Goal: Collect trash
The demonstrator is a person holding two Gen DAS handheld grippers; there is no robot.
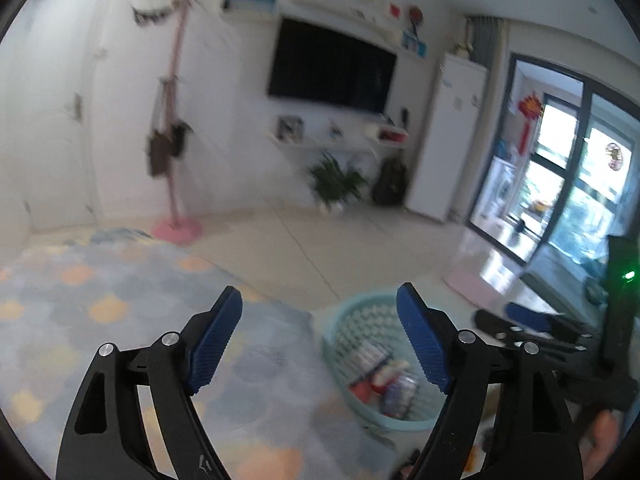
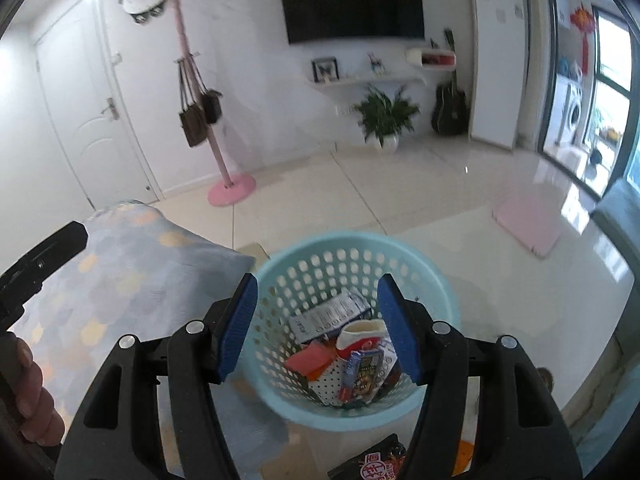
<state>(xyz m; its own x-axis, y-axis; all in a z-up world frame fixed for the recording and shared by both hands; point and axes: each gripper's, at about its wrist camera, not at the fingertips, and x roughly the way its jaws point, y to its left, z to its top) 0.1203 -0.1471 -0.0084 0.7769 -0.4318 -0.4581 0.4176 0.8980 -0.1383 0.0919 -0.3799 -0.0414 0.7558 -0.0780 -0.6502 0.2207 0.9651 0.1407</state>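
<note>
On the tiled floor, directly beneath the right claw (image 2: 316, 326), stands a light blue perforated basket (image 2: 404, 252) — its mouth fills the gap between the spread blue pads (image 2: 236, 326), which hold nothing. Inside the basket lies the collected trash: a white printed wrapper (image 2: 328, 314) toward 12 o'clock, a red-and-white cup-shaped pack (image 2: 358, 338) at centre, a red flat piece (image 2: 310, 360) toward 9 o'clock, and a colourful printed packet (image 2: 366, 372) toward 5 o'clock. A dark wrapper with red print (image 2: 376, 466) lies on the floor outside the basket, at 6 o'clock of it, near the frame's lower edge.

The left claw (image 1: 320, 340) is likewise wide open and empty — the same basket (image 1: 348, 312) sits at 5 o'clock of its midpoint, partly behind the right-hand pad (image 1: 424, 344); its contents are blurred in this view. A patterned blue-and-orange cloth (image 2: 132, 276) lies just beside the basket at 9 o'clock. A pink coat stand (image 2: 230, 190) and a potted plant (image 2: 386, 114) stand well apart, near the far wall.
</note>
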